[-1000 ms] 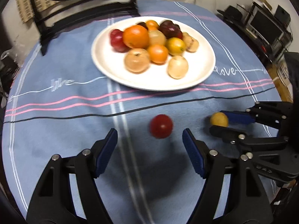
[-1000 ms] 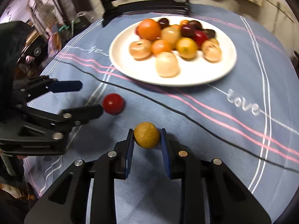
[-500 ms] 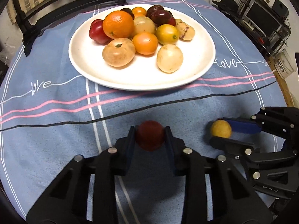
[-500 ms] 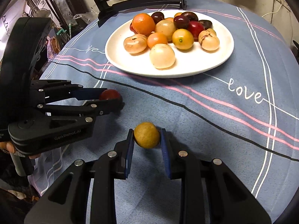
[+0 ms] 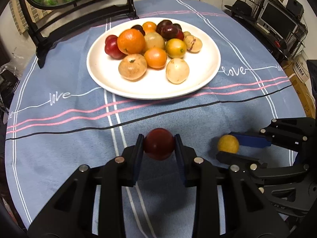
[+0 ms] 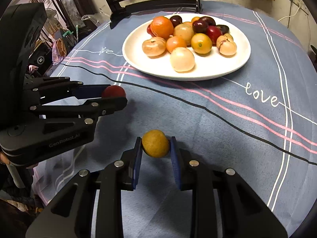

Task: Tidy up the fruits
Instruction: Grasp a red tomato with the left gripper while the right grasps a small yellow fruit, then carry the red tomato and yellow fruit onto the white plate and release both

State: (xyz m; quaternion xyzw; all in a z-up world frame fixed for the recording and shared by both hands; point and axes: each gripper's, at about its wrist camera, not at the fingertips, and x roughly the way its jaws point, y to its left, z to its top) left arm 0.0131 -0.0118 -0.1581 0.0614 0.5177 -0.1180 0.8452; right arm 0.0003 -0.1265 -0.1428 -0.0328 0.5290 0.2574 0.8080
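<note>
The left gripper (image 5: pixel 159 145) is clamped on a dark red round fruit (image 5: pixel 159 146), with both blue pads pressed against its sides. The fruit sits at the fingertips, above the blue tablecloth (image 5: pixel 59 148), on the near side of the black stripe. In the right wrist view the same gripper (image 6: pixel 116 96) enters from the left edge, and the red fruit (image 6: pixel 114 91) shows between its fingertips.

The right gripper (image 6: pixel 155 146) is clamped on a small yellow round fruit (image 6: pixel 155 146), one pad on each side. In the left wrist view this gripper (image 5: pixel 229 145) comes in from the right edge, with the yellow fruit (image 5: pixel 228 144) at its tips. The two held fruits are near each other but apart.

A white plate (image 5: pixel 99 73) rests on the cloth beyond the pink stripes. It carries a cluster of fruits: an orange (image 5: pixel 131 41), dark red plums (image 5: pixel 169 32), pale tan round fruits (image 5: pixel 177 70) and a yellow-green citrus (image 5: pixel 175 48). The near part of the plate is bare.

A dark wooden chair (image 5: pixel 83 10) stands at the far edge of the table. The word "love" is stitched in white on the cloth beside the plate.
</note>
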